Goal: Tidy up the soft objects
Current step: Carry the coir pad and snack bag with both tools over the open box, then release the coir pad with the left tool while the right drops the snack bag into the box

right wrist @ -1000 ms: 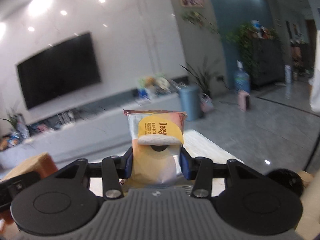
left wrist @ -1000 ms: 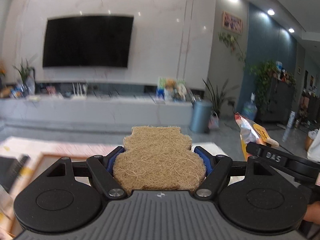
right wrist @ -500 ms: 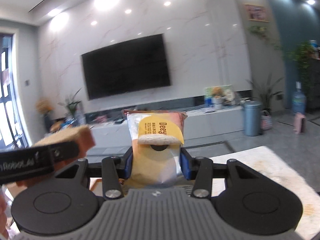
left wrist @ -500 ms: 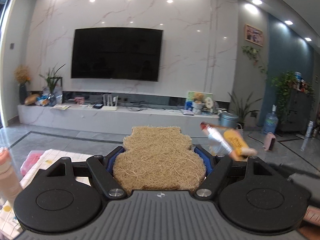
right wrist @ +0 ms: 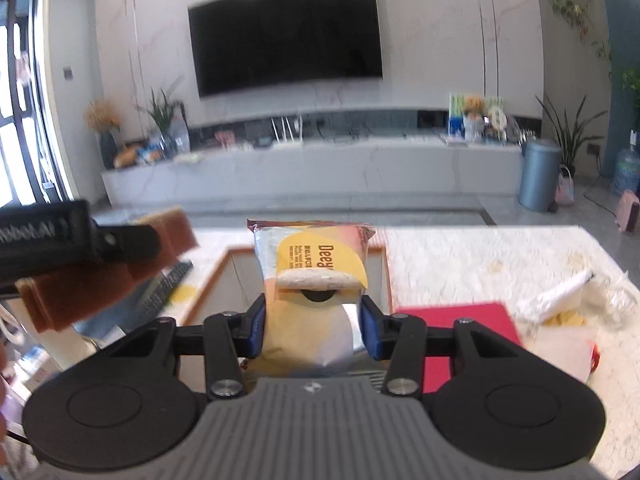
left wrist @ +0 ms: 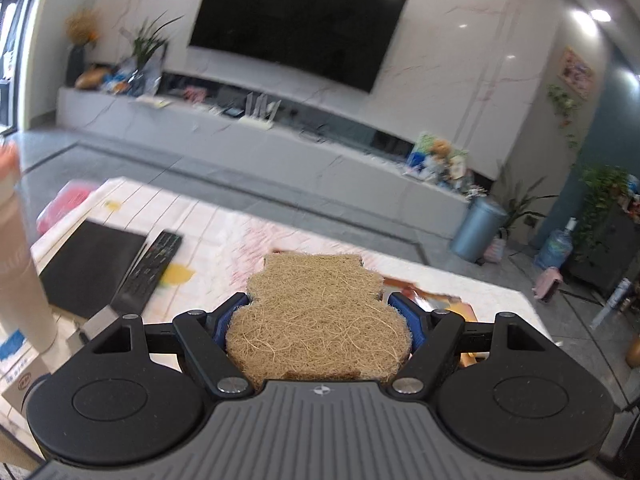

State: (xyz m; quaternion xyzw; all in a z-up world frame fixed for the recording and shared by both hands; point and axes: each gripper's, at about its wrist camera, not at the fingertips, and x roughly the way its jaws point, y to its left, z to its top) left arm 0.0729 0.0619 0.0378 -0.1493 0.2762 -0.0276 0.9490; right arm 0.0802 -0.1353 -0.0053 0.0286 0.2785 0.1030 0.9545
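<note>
In the left wrist view, a loofah scouring pad (left wrist: 318, 320) is held between the blue pads of the left gripper (left wrist: 318, 318), whose jaws stand wide and press on its broad lower part. The pad is a flat, gourd-shaped piece of coarse tan fibre, and its long axis runs forward along the fingers. Below and ahead lies the pale patterned table (left wrist: 224, 224). A black remote control (left wrist: 150, 266) and a flat black slab (left wrist: 90, 262) are seen to the left on it, and an orange-framed tray (left wrist: 436, 300) is partly hidden behind the pad, so the tray is judged to lie just ahead and slightly right of this gripper.

In the right wrist view, a glossy snack packet (right wrist: 312, 276) is clamped upright in the right gripper (right wrist: 312, 330), its jaws half closed on the crinkled lower part. The packet is a soft pillow bag printed in yellow and orange. Directly behind it the open tray (right wrist: 228, 264) is seen, so the right hand is judged the better lined up with it. The left gripper (right wrist: 80, 240) with the pad's brown foam backing is seen at the left edge. A red sheet (right wrist: 456, 320) and crumpled wrappers (right wrist: 560, 296) lie to the right on the table.
</note>
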